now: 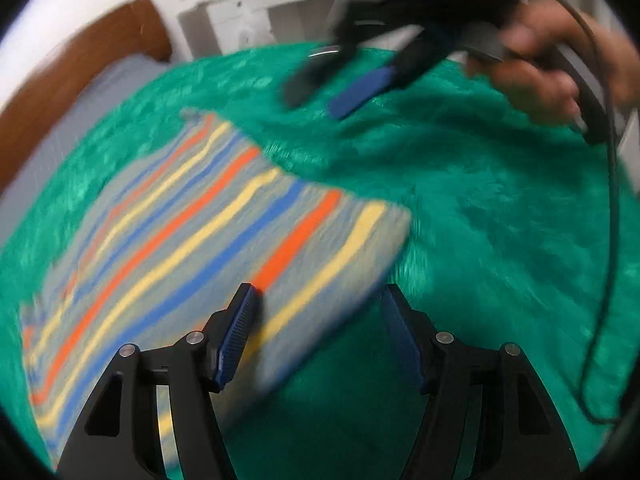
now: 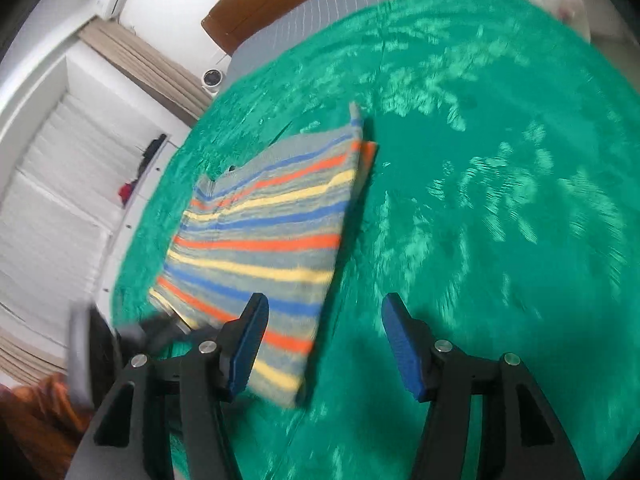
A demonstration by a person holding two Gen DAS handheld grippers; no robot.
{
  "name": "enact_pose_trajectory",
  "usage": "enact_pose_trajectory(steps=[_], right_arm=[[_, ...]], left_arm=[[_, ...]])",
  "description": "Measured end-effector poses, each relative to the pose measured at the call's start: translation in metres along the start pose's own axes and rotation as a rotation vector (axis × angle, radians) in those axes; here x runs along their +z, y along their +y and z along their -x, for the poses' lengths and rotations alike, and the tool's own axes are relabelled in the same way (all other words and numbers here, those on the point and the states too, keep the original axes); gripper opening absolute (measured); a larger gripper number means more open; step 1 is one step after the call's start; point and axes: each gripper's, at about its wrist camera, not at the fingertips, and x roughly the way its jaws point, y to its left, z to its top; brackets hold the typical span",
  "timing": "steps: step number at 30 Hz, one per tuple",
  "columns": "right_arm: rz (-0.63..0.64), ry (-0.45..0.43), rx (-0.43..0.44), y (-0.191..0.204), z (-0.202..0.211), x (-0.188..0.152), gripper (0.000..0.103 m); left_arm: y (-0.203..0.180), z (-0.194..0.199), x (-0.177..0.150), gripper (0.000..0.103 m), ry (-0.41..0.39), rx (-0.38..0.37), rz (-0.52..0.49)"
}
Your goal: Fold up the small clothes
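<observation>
A small garment (image 1: 200,232) with orange, yellow and blue stripes on grey lies folded flat on a green furry blanket (image 1: 480,200). My left gripper (image 1: 320,294) hovers over the garment's near right corner, its jaws apart and no cloth pinched between the blue pads. Farther back, a hand (image 1: 540,76) holds my right gripper (image 1: 320,102) above the bare blanket, blurred. In the right wrist view the garment (image 2: 264,232) lies left of centre. There my right gripper (image 2: 325,300) is open over the blanket (image 2: 480,160), with its left finger above the garment's near edge.
A brown headboard (image 1: 80,80) and a grey sheet (image 1: 80,120) lie beyond the blanket. A black cable (image 1: 612,200) hangs along the right side. White shelving (image 2: 60,180) and a beige curtain (image 2: 152,68) stand left of the bed. A blurred grey and black shape (image 2: 86,352) sits at the lower left.
</observation>
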Motion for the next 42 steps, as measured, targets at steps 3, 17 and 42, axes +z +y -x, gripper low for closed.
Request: enact_pose_trajectory(steps=[3,17,42], right_arm=[[-0.059,0.042,0.063,-0.017,-0.036,0.035,0.059],[0.007,-0.013,0.091,0.047,-0.058,0.121,0.007],[0.218,0.106,0.166,0.274,-0.263,0.089,0.034]], left_arm=[[0.002,-0.003,0.008,0.042,-0.024,-0.006,0.025],[0.083,0.084,-0.025,0.006,-0.272,-0.071,0.44],[0.214,0.163,-0.225,0.074,-0.222,0.111,1.043]])
